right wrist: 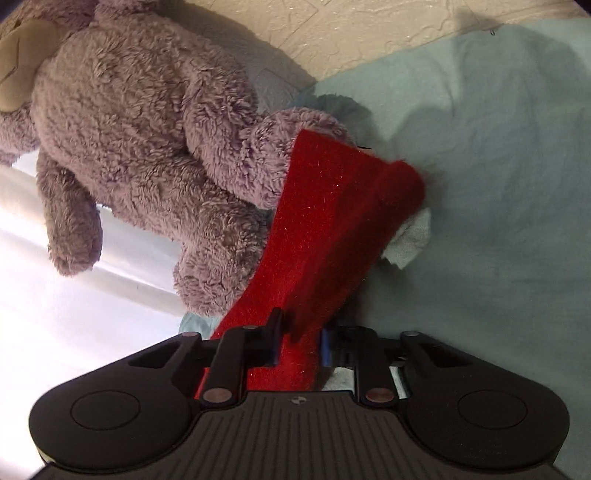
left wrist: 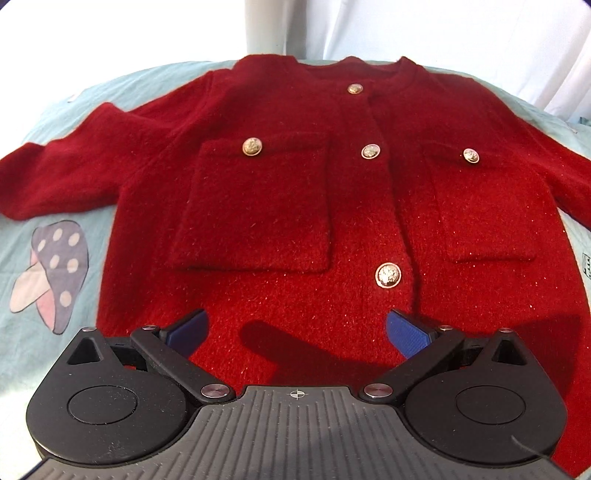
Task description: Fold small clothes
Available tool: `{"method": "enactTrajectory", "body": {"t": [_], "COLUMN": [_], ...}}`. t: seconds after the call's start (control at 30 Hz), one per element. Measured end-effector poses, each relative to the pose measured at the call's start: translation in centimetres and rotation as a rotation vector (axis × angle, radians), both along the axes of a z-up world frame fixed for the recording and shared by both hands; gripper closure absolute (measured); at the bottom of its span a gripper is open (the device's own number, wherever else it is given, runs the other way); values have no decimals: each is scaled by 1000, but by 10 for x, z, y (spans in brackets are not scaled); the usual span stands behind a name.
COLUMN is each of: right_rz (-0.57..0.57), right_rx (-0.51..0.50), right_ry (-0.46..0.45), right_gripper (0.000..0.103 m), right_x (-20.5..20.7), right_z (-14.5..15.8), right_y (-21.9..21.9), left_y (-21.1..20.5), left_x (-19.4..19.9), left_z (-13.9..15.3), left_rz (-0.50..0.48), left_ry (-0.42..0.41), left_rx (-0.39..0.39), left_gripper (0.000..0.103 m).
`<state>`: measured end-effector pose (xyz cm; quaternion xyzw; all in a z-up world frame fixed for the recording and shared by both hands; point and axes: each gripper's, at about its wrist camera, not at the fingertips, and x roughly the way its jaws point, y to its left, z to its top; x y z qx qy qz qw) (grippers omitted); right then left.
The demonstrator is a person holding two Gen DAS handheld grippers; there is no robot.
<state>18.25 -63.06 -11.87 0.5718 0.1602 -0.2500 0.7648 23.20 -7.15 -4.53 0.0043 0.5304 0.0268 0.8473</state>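
Observation:
A fuzzy dark red cardigan [left wrist: 295,206] with gold buttons and two chest pockets lies flat, front up, on a light blue sheet [left wrist: 55,110]. Its left sleeve [left wrist: 55,177] stretches out to the left. My left gripper [left wrist: 295,332] is open and empty, hovering over the cardigan's bottom hem. In the right wrist view my right gripper [right wrist: 299,339] is shut on a red sleeve [right wrist: 332,221] of the cardigan, which stretches away from the jaws with its cuff against the sheet [right wrist: 498,184].
A purple plush toy [right wrist: 147,147] lies to the left of the held sleeve, touching it. The sheet has a mushroom print [left wrist: 55,273] to the left of the cardigan. A white curtain [left wrist: 443,29] and a grey post [left wrist: 266,26] stand behind the cardigan.

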Motion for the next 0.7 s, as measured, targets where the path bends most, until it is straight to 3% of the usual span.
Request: {"method": "enactTrajectory", "body": {"t": [0.13,0.27,0.33,0.4,0.43,0.53,0.7], "right_rz": [-6,-27,-39,-32,-27,24,299], "right_rx": [-44,-6,1,-20,-55,-268,-773], "right_ry": [-22,-32,-37,-32,-19,34,40], "right_gripper": [92,78,79,93,93,93,93], "right_x": [3,5,7,9,12,26,73], "right_z": [3,-2,-2,4,11,53,143], "right_y": [3,-1,-3,-2,-1,21,123], "left_y": [-5,-9,-8,-6,-5,1,16], "left_x": [9,15,18,21,22,25,27], "left_z": [-2,-2,-4,-4,-5,-5,2], "left_rz": [-16,-37,-42,-39,-36,-29,-8], "left_ry": [4,4,8,10,9,4,-16], "left_rx": [-3,-2,1,4,4,-7,-64], "left_gripper": [0,0,0,0,0,0,0]}}
